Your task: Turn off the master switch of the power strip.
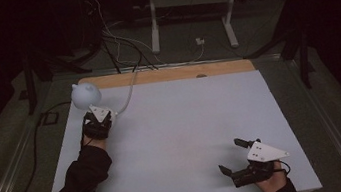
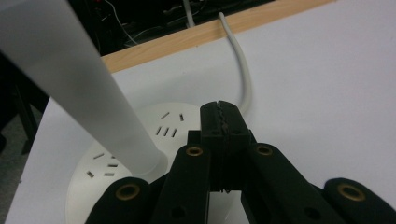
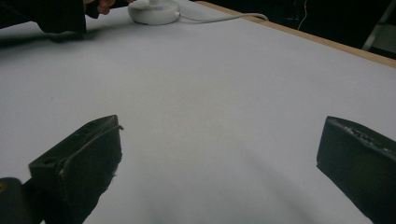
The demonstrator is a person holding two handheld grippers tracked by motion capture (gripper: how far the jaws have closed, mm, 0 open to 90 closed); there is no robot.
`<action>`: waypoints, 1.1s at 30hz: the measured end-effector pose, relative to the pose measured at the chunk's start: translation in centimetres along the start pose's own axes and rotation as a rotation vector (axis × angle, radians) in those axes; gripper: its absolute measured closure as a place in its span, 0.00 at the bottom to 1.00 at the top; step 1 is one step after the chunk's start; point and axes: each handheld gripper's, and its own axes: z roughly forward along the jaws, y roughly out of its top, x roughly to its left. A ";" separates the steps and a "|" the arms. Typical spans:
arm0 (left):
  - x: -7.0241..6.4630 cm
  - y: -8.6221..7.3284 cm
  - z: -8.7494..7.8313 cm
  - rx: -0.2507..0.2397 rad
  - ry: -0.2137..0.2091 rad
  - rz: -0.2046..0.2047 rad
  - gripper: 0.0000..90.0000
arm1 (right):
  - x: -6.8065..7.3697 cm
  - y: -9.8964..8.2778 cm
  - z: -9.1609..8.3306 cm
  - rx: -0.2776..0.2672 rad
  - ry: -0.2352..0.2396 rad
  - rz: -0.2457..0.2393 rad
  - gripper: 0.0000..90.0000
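A white desk lamp stands at the table's far left, with a round head (image 1: 86,95) on a pale stem (image 2: 84,84). Its round base (image 2: 154,135) has several small slots on top. My left gripper (image 2: 223,119) is shut, jaws pressed together with nothing between them, its tips just over the base beside the stem; I cannot tell whether they touch it. In the high view the left gripper (image 1: 95,117) sits right below the lamp head. My right gripper (image 1: 232,157) rests open near the front right edge, nothing between its fingers (image 3: 84,154), facing the distant lamp base (image 3: 154,10).
A white cable (image 2: 243,70) runs from the lamp base over the wooden back edge (image 1: 165,74) of the white tabletop (image 1: 187,124). Beyond the table are floor cables and a white desk frame (image 1: 191,7). A dark sleeve (image 3: 46,18) lies near the lamp.
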 end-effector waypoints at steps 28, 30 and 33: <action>-0.1 -0.9 0.9 0.037 0.038 0.068 1.00 | -0.1 0.0 0.0 0.003 0.002 -0.001 0.00; 0.0 -0.9 0.9 0.040 0.044 0.065 1.00 | 0.0 0.0 0.0 0.001 0.002 0.000 0.00; 0.1 -1.0 0.7 0.040 0.034 0.052 1.00 | 0.0 0.0 0.0 0.002 0.002 -0.001 0.00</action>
